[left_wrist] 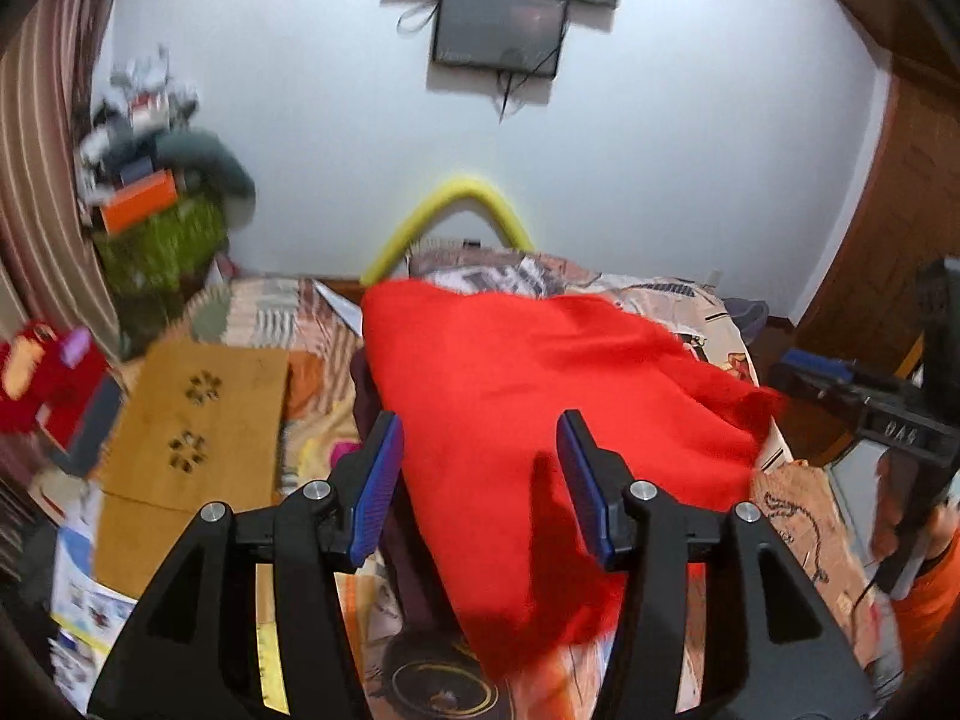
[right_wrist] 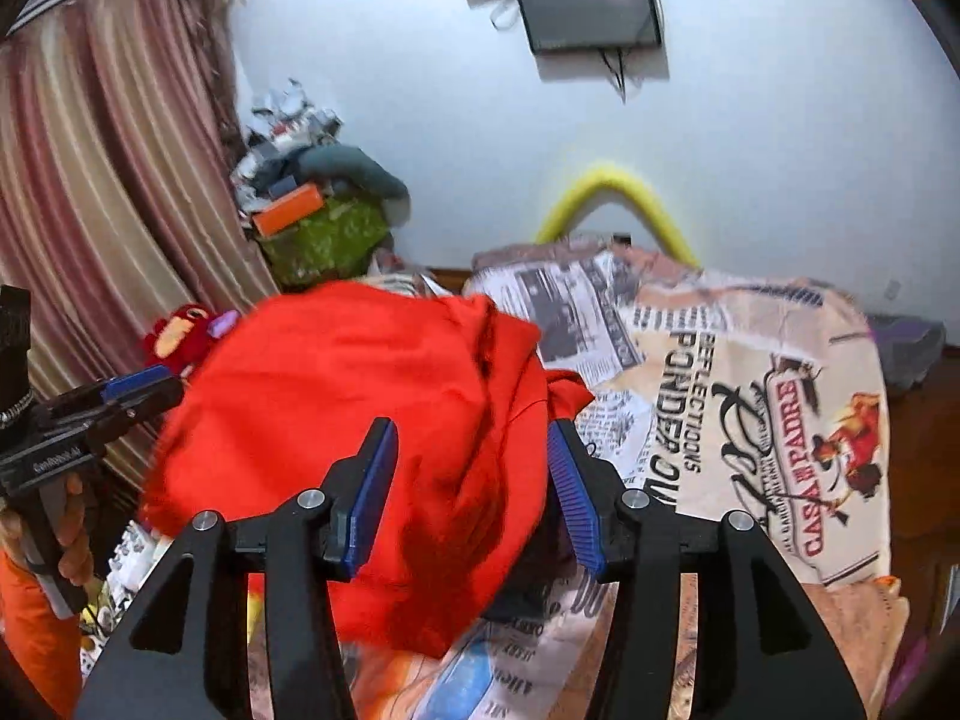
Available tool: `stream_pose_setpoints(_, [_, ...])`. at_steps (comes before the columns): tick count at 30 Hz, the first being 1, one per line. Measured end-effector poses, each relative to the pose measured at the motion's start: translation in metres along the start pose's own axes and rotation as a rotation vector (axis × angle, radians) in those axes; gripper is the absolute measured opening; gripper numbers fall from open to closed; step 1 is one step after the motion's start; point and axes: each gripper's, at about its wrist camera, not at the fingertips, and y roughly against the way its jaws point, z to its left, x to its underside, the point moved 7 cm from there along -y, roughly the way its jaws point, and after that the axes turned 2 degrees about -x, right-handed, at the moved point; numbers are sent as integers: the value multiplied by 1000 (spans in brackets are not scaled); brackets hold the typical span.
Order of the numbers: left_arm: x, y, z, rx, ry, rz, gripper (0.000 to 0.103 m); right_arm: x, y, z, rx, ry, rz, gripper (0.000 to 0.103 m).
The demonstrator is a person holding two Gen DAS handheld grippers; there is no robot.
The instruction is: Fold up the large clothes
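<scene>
Left wrist view is showing the left gripper (left_wrist: 480, 480) hovering with its jaws spread wide, nothing between them, and the red garment (left_wrist: 540, 396) is lying bunched on the bed (left_wrist: 798, 504) right ahead of the blue pads. A darker maroon cloth (left_wrist: 369, 396) is peeking out from under the garment's left edge. Off to the right, the right gripper (left_wrist: 822, 372) is coming into frame at the garment's far corner.

Over in the right wrist view, the right gripper (right_wrist: 474, 480) is also sitting with jaws wide apart over the red garment (right_wrist: 336, 408), gripping nothing; the cloth is heaped in folds and its right edge is lying just beside the right pad. The left gripper (right_wrist: 138, 384) is showing at the left edge, near the garment's side.

For containers, a green bag or bin (right_wrist: 324, 240) is standing in the corner, piled with an orange box (right_wrist: 288, 210) and a grey cloth (right_wrist: 354, 171); the rest of the pile is too blurred to tell.

The bed is wearing a newspaper-print cover (right_wrist: 720, 396). A brown cardboard sheet (left_wrist: 198, 420) is lying at its left side, a red plush toy (left_wrist: 36, 384) beyond it. A yellow foam tube (right_wrist: 618, 192) is arching against the white wall (right_wrist: 780, 150), a dark screen (right_wrist: 588, 6) is hanging above, and a striped curtain (right_wrist: 102, 150) is draping on the left
</scene>
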Motion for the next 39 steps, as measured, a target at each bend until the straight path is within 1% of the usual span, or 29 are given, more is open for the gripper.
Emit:
stream_pose_setpoints(3, [0, 53, -27, -19, -60, -90, 52, -3, 52, 20, -27, 23, -76, 48])
stream_pose_setpoints(5, [2, 85, -43, -30, -94, -147, 52, -4, 79, 32, -44, 38, -126, 48])
stream_pose_setpoints(6, [4, 106, -53, -38, -109, -186, 53, -4, 102, 41, -53, 50, -164, 48])
stream_pose_setpoints(8, [8, 141, -71, -49, -132, -252, 54, -2, 124, 52, -68, 59, -217, 48])
stream_pose_setpoints(10, [12, 169, -80, -64, -128, -313, 54, 2, 155, 65, -89, 69, -277, 48])
stream_pose_setpoints(14, [27, 226, -97, -48, -89, -416, 54, 20, 207, 90, -120, 110, -373, 49])
stream_pose_setpoints(18, [48, 261, -106, -58, -72, -499, 54, 43, 244, 110, -114, 153, -466, 49])
stream_pose_setpoints(21, [68, 277, -111, -74, -57, -551, 54, 59, 256, 118, -104, 168, -512, 49])
stream_pose_setpoints(23, [82, 286, -116, -74, -54, -578, 54, 68, 256, 120, -97, 175, -527, 49])
stream_pose_setpoints(25, [91, 290, -118, -78, -49, -602, 54, 76, 255, 123, -66, 186, -544, 50])
stream_pose_setpoints(26, [96, 292, -121, -80, -55, -616, 54, 79, 254, 126, -52, 197, -554, 54])
stream_pose_setpoints(27, [100, 293, -121, -90, -58, -624, 58, 82, 255, 127, -43, 201, -561, 64])
stream_pose_setpoints(28, [104, 295, -122, -107, -59, -635, 65, 85, 255, 128, -34, 202, -568, 69])
stream_pose_setpoints(29, [108, 297, -122, -116, -56, -646, 70, 86, 254, 130, -32, 201, -577, 80])
stream_pose_setpoints(31, [113, 299, -120, -125, -42, -658, 91, 86, 254, 131, -21, 199, -591, 89])
stream_pose_setpoints(33, [117, 301, -118, -122, -26, -668, 98, 88, 255, 130, -1, 199, -599, 94])
stream_pose_setpoints(35, [117, 302, -116, -137, -26, -672, 100, 87, 253, 132, 16, 208, -599, 101])
stream_pose_setpoints(36, [119, 302, -117, -143, -28, -675, 101, 87, 253, 132, 21, 210, -603, 103])
stream_pose_setpoints(39, [121, 302, -116, -149, -24, -680, 102, 91, 256, 129, 42, 204, -616, 103])
